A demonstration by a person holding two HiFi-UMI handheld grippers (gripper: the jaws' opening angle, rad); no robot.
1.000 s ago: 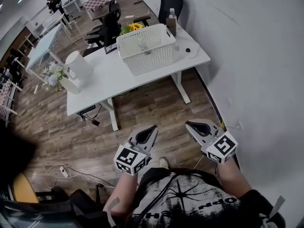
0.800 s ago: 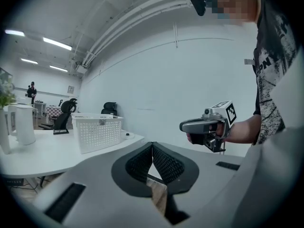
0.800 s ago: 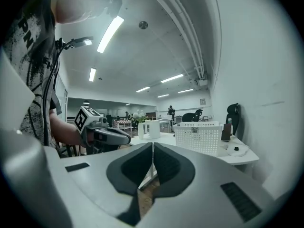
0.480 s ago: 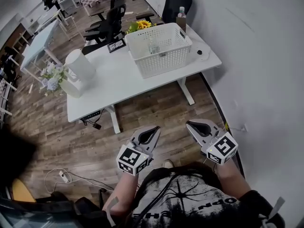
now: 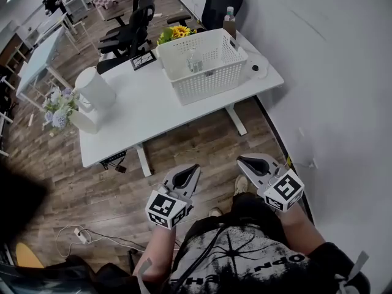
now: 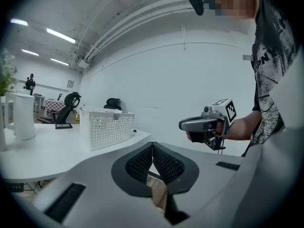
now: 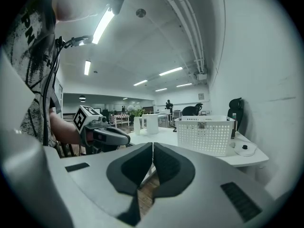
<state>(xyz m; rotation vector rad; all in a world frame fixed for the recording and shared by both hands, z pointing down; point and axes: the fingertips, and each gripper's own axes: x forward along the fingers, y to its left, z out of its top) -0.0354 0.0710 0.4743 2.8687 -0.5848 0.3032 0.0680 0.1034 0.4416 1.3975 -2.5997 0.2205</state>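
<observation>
Forearms reach forward side by side; left gripper (image 5: 193, 168) and right gripper (image 5: 241, 160), jaws pressed together, empty, face the white rectangular desk (image 5: 138, 106) ahead.

Open floor (image 5: 202, 143) is seen before the desk (image 5: 141, 112); its right half is taken up by the white basket (image 5: 208, 72), its left end by a jug (image 5: 95, 86), bare top left between; wall (image 5: 331, 90) close on the right

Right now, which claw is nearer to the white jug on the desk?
Left. The left claw is off the desk, over the floor, diagonally from the white jug; the right claw is farther right, beside the wall.
</observation>
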